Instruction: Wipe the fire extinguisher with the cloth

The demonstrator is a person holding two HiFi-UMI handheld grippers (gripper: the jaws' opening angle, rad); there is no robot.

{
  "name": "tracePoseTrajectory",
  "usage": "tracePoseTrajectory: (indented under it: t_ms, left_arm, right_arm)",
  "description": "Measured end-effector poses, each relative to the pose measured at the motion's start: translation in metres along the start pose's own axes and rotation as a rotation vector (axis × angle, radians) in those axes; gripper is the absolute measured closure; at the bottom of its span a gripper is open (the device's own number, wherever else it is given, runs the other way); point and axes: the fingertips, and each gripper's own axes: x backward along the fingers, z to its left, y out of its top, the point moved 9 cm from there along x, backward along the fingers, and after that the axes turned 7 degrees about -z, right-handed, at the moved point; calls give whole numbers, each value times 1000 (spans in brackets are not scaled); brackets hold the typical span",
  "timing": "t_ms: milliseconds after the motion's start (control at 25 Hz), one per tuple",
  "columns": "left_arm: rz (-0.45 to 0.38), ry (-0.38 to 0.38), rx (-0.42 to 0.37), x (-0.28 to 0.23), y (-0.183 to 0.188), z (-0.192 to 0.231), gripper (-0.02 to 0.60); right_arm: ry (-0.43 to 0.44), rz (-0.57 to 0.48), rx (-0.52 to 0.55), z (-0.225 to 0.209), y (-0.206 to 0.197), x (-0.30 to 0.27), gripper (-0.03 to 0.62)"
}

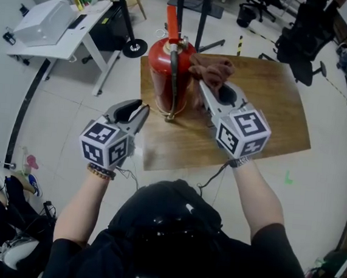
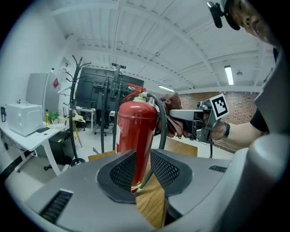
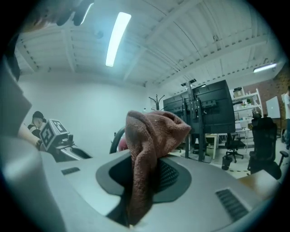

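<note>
Table [image 1: 274,108]: extinguisher [image 1: 161,73] upright; R tool [image 1: 205,89] grips cloth [image 1: 214,69].

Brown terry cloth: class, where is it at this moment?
In the head view the brown terry cloth is pinched in the right gripper, raised beside the top of the red fire extinguisher, on its right, over the wooden table.

I see a red fire extinguisher [image 1: 158,73] with a black hose [image 1: 174,83], a reddish-brown cloth [image 1: 212,70], and a worktop [image 1: 268,108] of warm brown wood grain.
</note>
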Motion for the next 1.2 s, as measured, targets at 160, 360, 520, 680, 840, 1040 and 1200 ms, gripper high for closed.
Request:
tracePoseTrajectory:
  t_ms: [160,360,520,680,840,1040,1200]
  left_arm:
    - [-9,-4,-4,4,3,-3,486]
    - [-9,-6,-10,5,5,-4,486]
    - [4,-2,-6,5,2,-4,488]
    - [14,1,-4,4,0,-4,486]
    - [23,3,-6,1,-3,-3,486]
    - [37,9,-3,-1,-6,-2,488]
    - [48,11,-1,-3,-9,-1,488]
  right_arm:
    - [36,-7,19,12,7,-7,488]
    - [55,28,12,16,-8,-21,488]
    - [60,60,8,13,-19,-26,488]
    - [66,104,0,12,-39,-27,488]
    - [76,142,-2,13,-59,-31,490]
    - [83,195,0,10,-81,-34,488]
    - [80,243,-12,8,-102,-37,490]
